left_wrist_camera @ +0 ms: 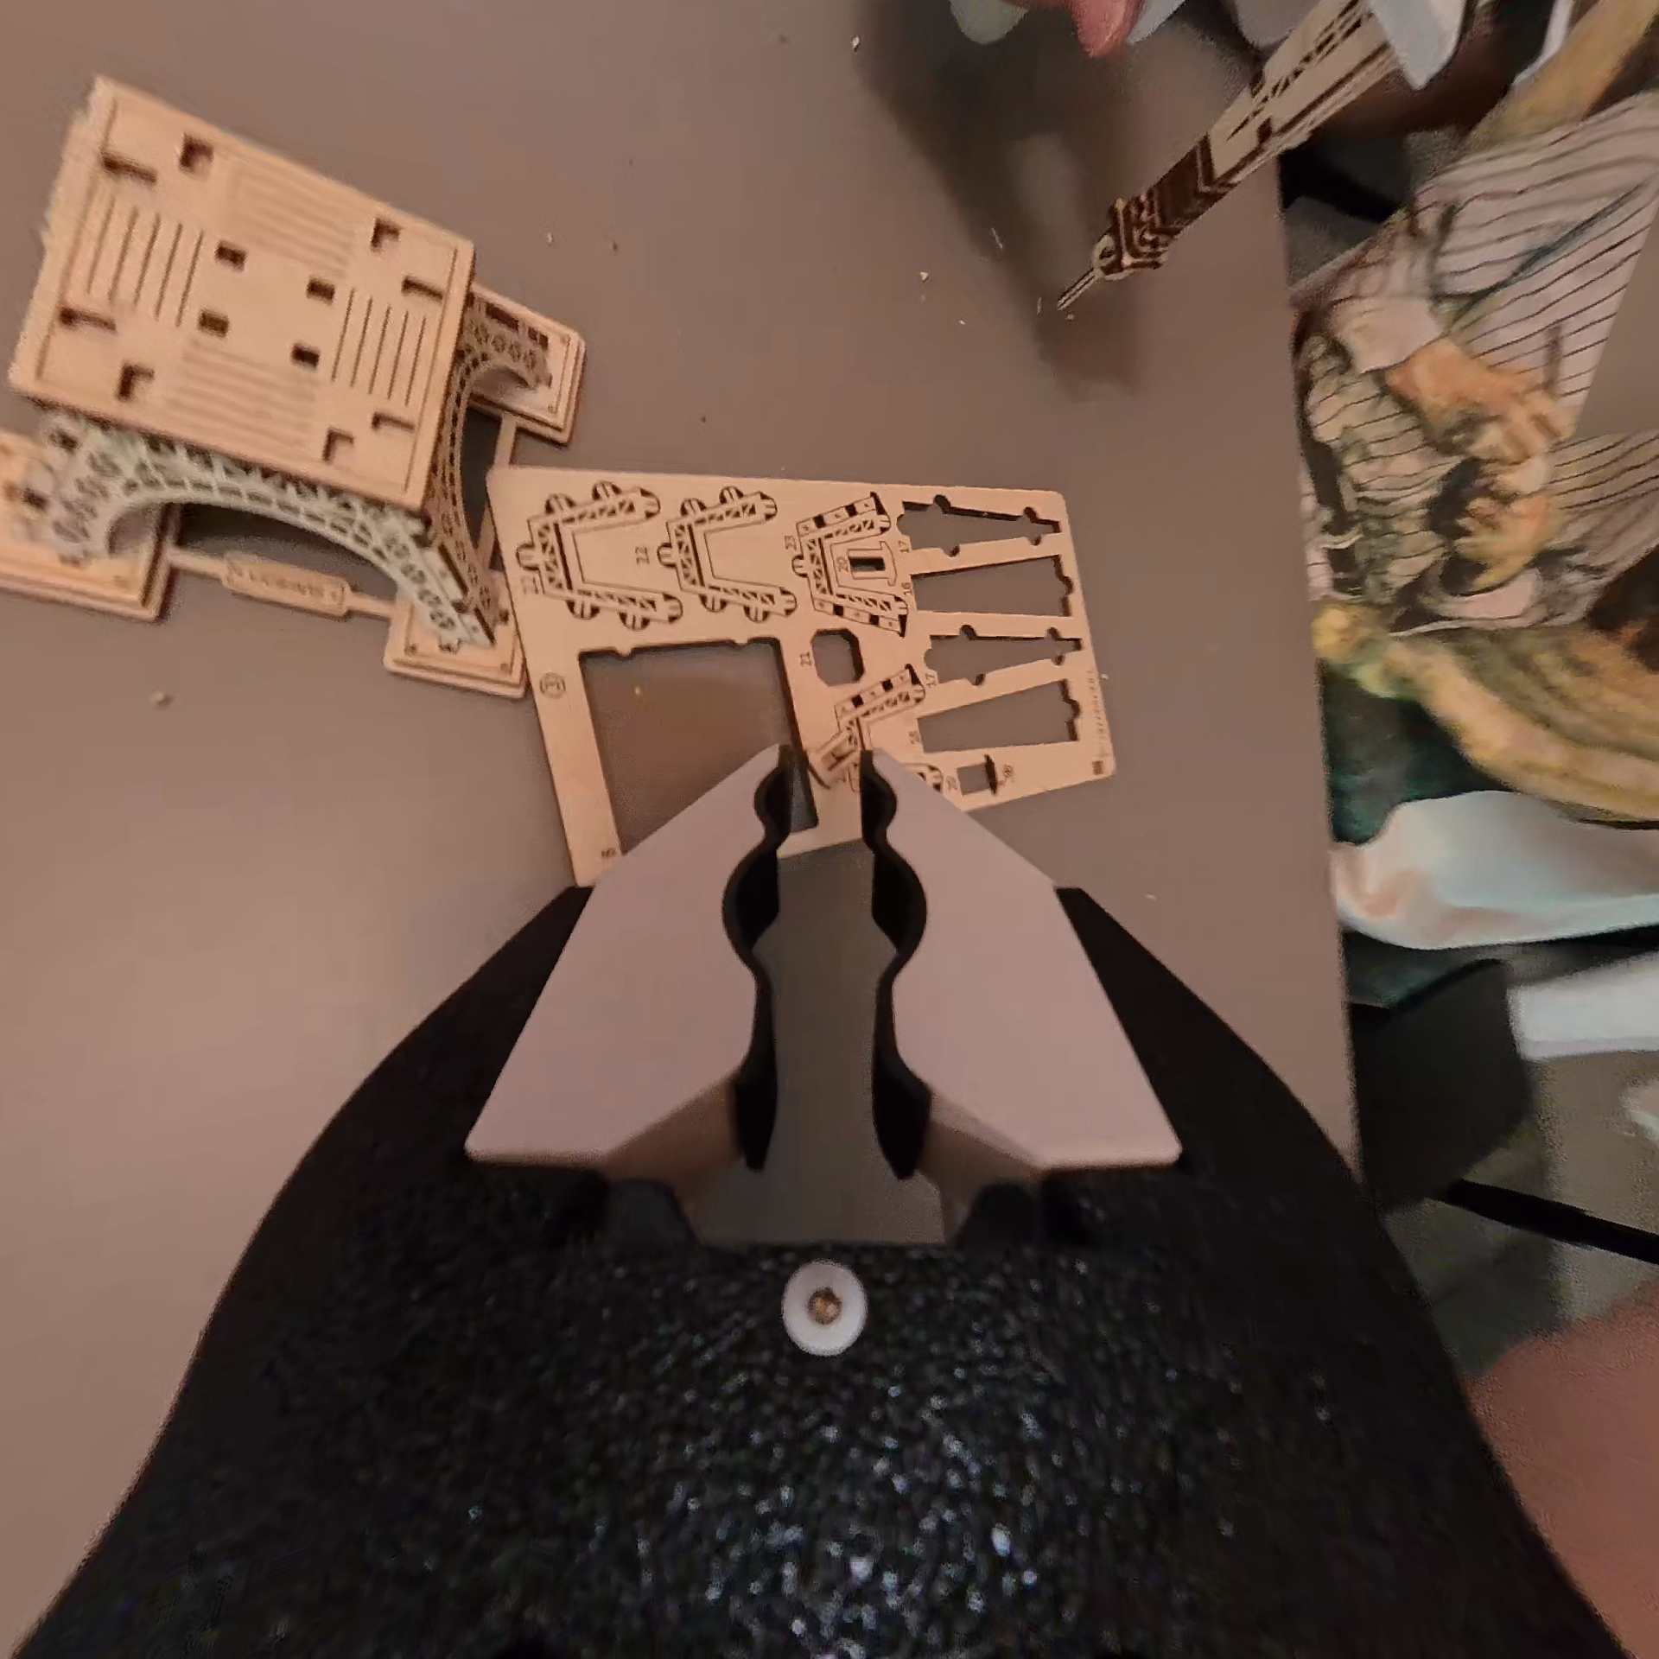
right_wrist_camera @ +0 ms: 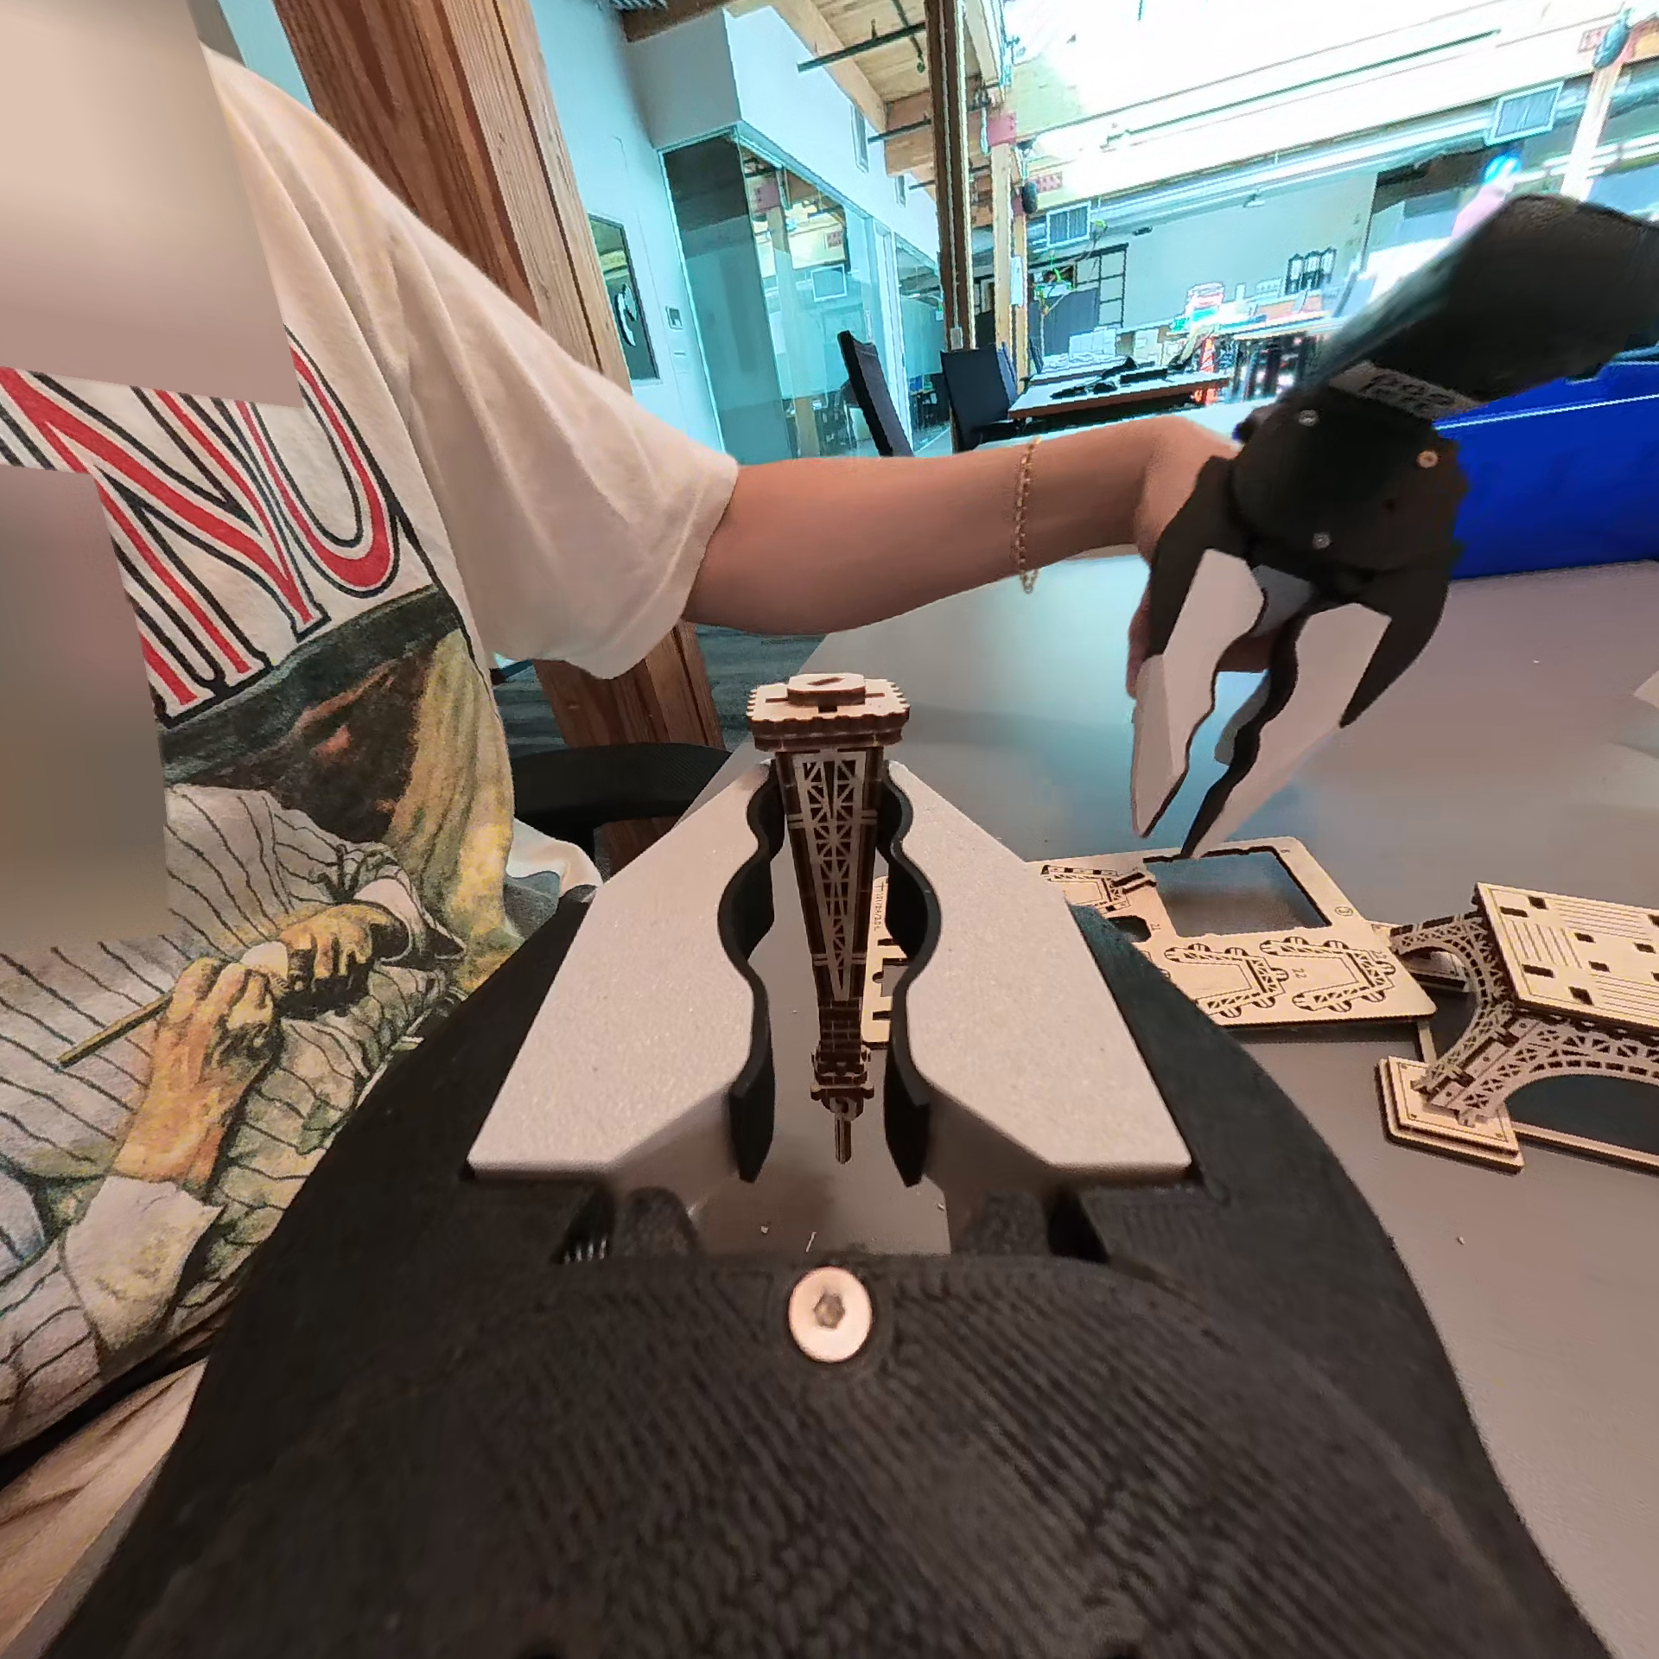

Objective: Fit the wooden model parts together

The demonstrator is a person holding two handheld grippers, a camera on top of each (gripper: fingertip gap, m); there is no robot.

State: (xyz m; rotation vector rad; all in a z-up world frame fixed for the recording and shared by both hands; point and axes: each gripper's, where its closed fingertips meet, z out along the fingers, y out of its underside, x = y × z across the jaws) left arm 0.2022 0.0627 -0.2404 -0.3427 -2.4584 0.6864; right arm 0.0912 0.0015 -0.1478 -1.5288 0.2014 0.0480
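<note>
The left gripper (left_wrist_camera: 821, 763) hangs over the grey worktop (left_wrist_camera: 269, 853) with its 2 fingers spread a little and nothing between them. Its tips sit just above the near edge of a flat wooden parts sheet (left_wrist_camera: 987, 530), beside the big square hole in that sheet. Several small lattice pieces remain in the sheet, and other slots are punched out.

To the left of the sheet, touching its corner, stands the tower base (left_wrist_camera: 251, 296): 4 lattice legs with arches on a stepped footing, topped by a flat square deck with small slots.

The right gripper (right_wrist_camera: 830, 772) is pinched on the tower spire (right_wrist_camera: 830, 898), a slim tapering lattice piece. Its wide capped end points away from the camera and its thin tip points back between the fingers. The spire is held in the air, well apart from the base (right_wrist_camera: 1562, 987) and the sheet (right_wrist_camera: 1257, 978).

A person in a white printed T-shirt (right_wrist_camera: 404, 404) sits at the worktop edge.
</note>
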